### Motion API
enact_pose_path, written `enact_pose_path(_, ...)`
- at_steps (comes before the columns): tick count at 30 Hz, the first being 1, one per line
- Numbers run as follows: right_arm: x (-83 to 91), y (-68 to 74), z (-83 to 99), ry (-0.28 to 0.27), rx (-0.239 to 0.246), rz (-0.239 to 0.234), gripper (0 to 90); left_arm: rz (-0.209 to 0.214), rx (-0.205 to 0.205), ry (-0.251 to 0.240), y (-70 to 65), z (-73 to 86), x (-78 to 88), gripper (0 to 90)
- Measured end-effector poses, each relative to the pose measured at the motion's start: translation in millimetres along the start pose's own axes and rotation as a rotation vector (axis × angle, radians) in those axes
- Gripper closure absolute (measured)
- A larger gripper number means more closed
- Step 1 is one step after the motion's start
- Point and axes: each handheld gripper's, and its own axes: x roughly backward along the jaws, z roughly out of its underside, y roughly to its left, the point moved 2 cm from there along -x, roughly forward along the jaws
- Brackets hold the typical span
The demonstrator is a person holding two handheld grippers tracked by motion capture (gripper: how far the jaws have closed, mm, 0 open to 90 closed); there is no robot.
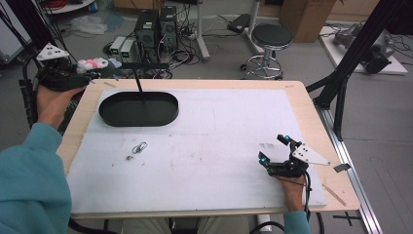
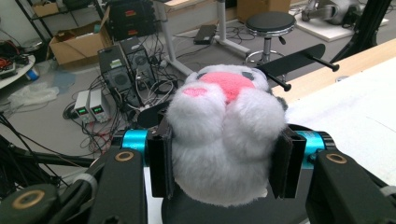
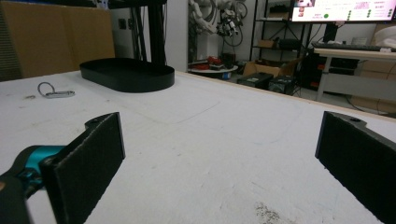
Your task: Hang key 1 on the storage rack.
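A white and pink plush toy [image 2: 223, 140] is squeezed between the two black pads of my left gripper [image 2: 224, 161], which is shut on it. In the high view that left gripper [image 1: 83, 73] is held up beyond the table's far left corner, with the plush toy [image 1: 92, 64] at its tip. A black oval tray [image 1: 139, 108] lies at the far left of the white mat. My right gripper [image 1: 275, 148] rests low over the near right part of the mat, its jaws wide apart with nothing between them. The black oval tray [image 3: 127, 73] lies well ahead of it.
A small metal clip [image 1: 139, 146] and a tiny bit of debris [image 1: 129, 158] lie on the mat [image 1: 209, 141] in front of the tray. A thin black post [image 1: 138, 80] rises behind the tray. A stool [image 1: 271, 36], power supplies [image 1: 122, 48] and cables stand on the floor beyond.
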Motion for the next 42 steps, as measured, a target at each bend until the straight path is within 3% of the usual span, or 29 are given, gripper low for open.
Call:
enact_pose_path(20, 0.2, 1.7, 3.5, 0.000, 0.003, -0.003, 0.6, -0.001, -0.018, 0.003, -4.0, -10.9, -10.4, 51.8)
enact_pose_path(32, 0.2, 2.3, 3.8, -0.001, 0.003, -0.003, 0.6, -0.010, -0.002, -0.014, -6.1, -9.8, -19.9, 51.9)
enact_pose_path(42, 0.4, 2.4, 4.0, -0.001, 0.003, -0.007, 0.6, 0.021, -0.003, -0.011, -17.2, -8.2, -27.5, 51.8)
